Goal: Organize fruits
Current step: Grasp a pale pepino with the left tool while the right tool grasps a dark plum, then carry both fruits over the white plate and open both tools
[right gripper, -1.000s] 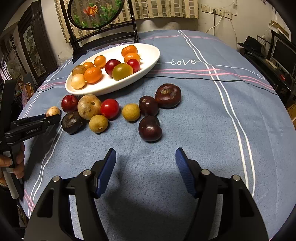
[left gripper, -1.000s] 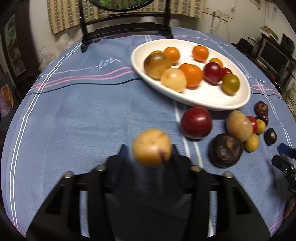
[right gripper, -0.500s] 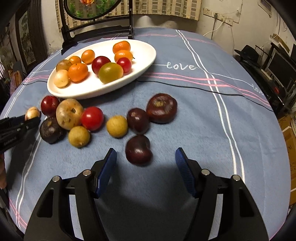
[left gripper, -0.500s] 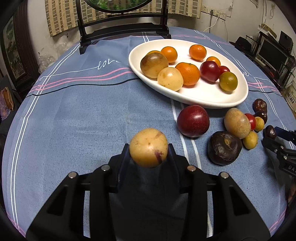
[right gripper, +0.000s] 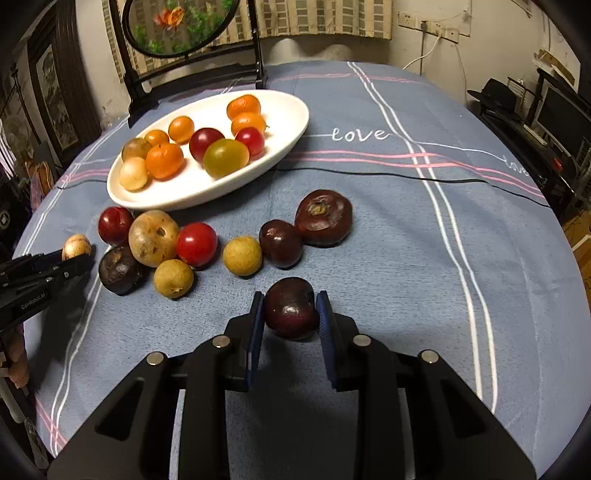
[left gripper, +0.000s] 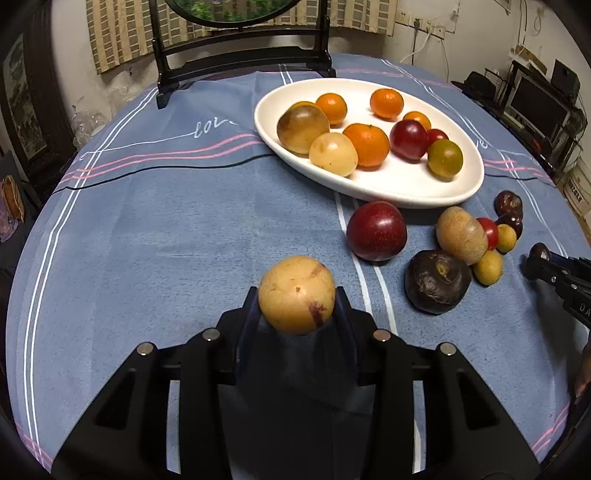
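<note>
My left gripper (left gripper: 297, 299) is shut on a yellow-tan round fruit (left gripper: 296, 294) and holds it above the blue cloth, short of the white oval plate (left gripper: 406, 186). The plate holds several oranges, plums and pale fruits. My right gripper (right gripper: 290, 308) is shut on a dark purple plum (right gripper: 290, 308) low over the cloth. Loose fruits lie in front of the plate: a red plum (left gripper: 376, 230), a tan fruit (left gripper: 461, 234), a dark wrinkled fruit (left gripper: 437, 281), a red tomato (right gripper: 196, 243) and small yellow ones (right gripper: 242, 256).
A dark wooden stand with a round screen (right gripper: 177, 26) stands at the table's far edge. The right gripper's tip (left gripper: 554, 269) shows at the right of the left wrist view. Shelves and a monitor (left gripper: 535, 107) stand beyond the table.
My right gripper moved forward to the nearest dark plum and closed on it. My left gripper kept hold of the yellow fruit and drifted slightly.
</note>
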Tool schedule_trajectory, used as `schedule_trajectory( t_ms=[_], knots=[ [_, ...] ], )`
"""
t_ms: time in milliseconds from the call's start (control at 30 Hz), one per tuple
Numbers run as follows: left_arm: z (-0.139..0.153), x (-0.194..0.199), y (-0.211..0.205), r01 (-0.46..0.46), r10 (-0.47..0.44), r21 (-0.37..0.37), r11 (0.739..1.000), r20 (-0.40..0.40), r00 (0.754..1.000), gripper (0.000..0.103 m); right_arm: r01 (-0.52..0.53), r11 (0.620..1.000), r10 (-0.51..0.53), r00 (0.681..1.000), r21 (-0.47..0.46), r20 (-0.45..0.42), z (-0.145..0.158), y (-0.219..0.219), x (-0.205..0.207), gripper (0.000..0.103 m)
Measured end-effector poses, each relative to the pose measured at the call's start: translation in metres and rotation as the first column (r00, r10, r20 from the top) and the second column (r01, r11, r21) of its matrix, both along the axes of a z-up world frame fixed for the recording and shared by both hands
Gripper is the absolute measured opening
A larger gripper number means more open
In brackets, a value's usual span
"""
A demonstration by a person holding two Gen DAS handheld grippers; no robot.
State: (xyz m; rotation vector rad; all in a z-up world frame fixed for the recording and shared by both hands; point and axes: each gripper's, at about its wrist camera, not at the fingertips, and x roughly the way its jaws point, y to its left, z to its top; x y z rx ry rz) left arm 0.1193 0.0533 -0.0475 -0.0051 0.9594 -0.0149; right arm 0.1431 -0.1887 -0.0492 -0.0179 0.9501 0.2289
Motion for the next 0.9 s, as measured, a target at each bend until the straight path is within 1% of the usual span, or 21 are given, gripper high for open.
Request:
schedule_trajectory(
  t_ms=[167, 367, 467, 633, 733, 800, 900],
  knots=[
    [0.020, -0.009, 0.000, 0.009, -0.008, -0.025, 1.000, 0.036, 0.999, 0.040, -0.010, 1.000, 0.010, 1.000, 0.017, 0.030, 0.012, -0.002, -0.007, 0.028],
    [0.048, -0.019, -0.011, 0.057, -0.054, -0.029, 0.998, 0.096, 0.994, 0.040, -0.040, 0.998, 0.036, 0.996, 0.042, 0.076, 0.032, 0.004, -0.013, 0.029],
    [0.059, -0.017, -0.016, 0.075, -0.071, -0.030, 0.997, 0.115, 0.991, 0.041, -0.070, 0.994, 0.063, 0.994, 0.081, 0.084, 0.043, 0.010, -0.010, 0.029],
    [0.079, 0.000, -0.026, 0.096, -0.094, -0.007, 0.995, 0.155, 0.984, 0.041, -0.114, 0.991, 0.101, 0.982, 0.074, 0.162, 0.068, 0.033, 0.005, 0.029],
    [0.088, 0.017, -0.029, 0.097, -0.094, -0.005, 0.995, 0.179, 0.979, 0.041, -0.127, 0.986, 0.105, 0.977, 0.105, 0.187, 0.080, 0.045, 0.024, 0.029],
    [0.090, 0.033, -0.031, 0.083, -0.081, -0.004, 0.997, 0.180, 0.980, 0.041, -0.128, 0.984, 0.102, 0.975, 0.122, 0.199, 0.085, 0.051, 0.037, 0.029],
    [0.090, 0.060, -0.028, 0.067, -0.064, -0.012, 0.998, 0.172, 0.983, 0.041, -0.132, 0.983, 0.107, 0.975, 0.124, 0.194, 0.083, 0.061, 0.065, 0.029]
  ],
)
